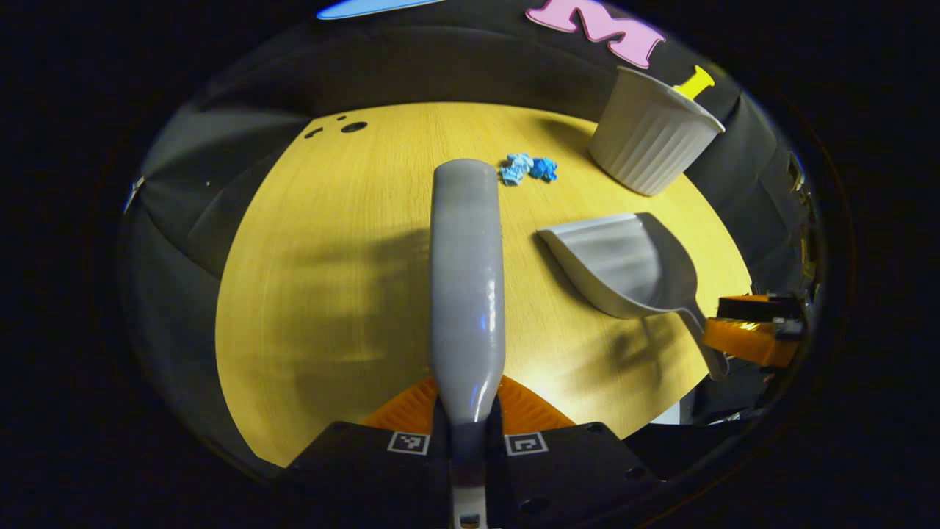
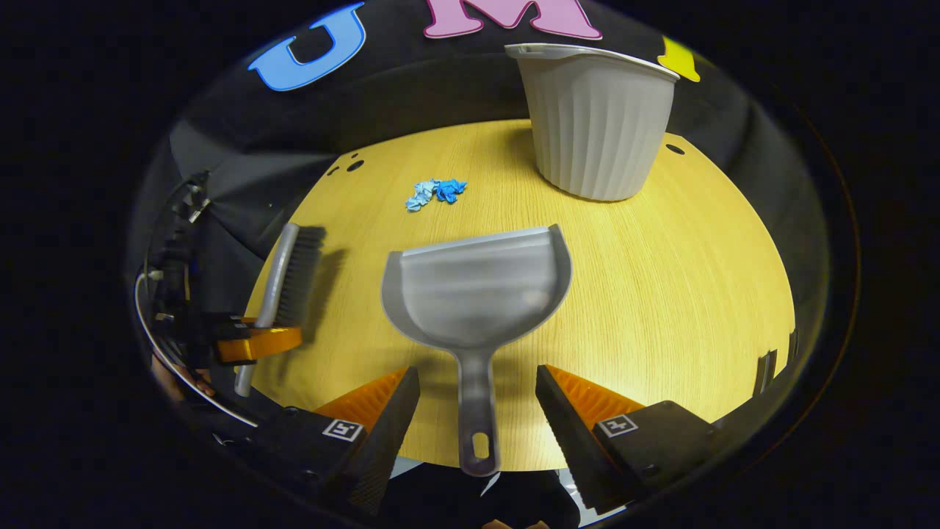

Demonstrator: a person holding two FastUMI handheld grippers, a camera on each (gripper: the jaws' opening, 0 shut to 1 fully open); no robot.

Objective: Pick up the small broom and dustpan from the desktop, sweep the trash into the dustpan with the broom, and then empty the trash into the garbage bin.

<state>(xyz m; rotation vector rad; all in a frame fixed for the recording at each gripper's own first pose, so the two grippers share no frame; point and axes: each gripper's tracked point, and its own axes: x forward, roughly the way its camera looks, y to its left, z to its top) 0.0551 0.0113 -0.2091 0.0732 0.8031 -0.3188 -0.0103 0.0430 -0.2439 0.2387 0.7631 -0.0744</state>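
My left gripper (image 1: 468, 415) is shut on the handle of the small grey broom (image 1: 467, 279), which points forward above the wooden desktop (image 1: 330, 294). The right gripper view shows the broom (image 2: 290, 283) raised off the desktop with its black bristles facing right, and the left gripper (image 2: 253, 342) clamped on the handle. The grey dustpan (image 2: 477, 294) lies flat with its mouth toward the blue paper trash (image 2: 435, 192). Its handle (image 2: 477, 411) runs between the spread fingers of my open right gripper (image 2: 477, 400), apart from both. The ribbed grey garbage bin (image 2: 598, 125) stands at the back right.
In the left gripper view the dustpan (image 1: 624, 264) lies to the right of the broom, with the trash (image 1: 527, 169) and the bin (image 1: 653, 132) beyond it. The right gripper (image 1: 756, 330) sits at the desktop's right edge. Small holes (image 1: 352, 127) mark the far left corner.
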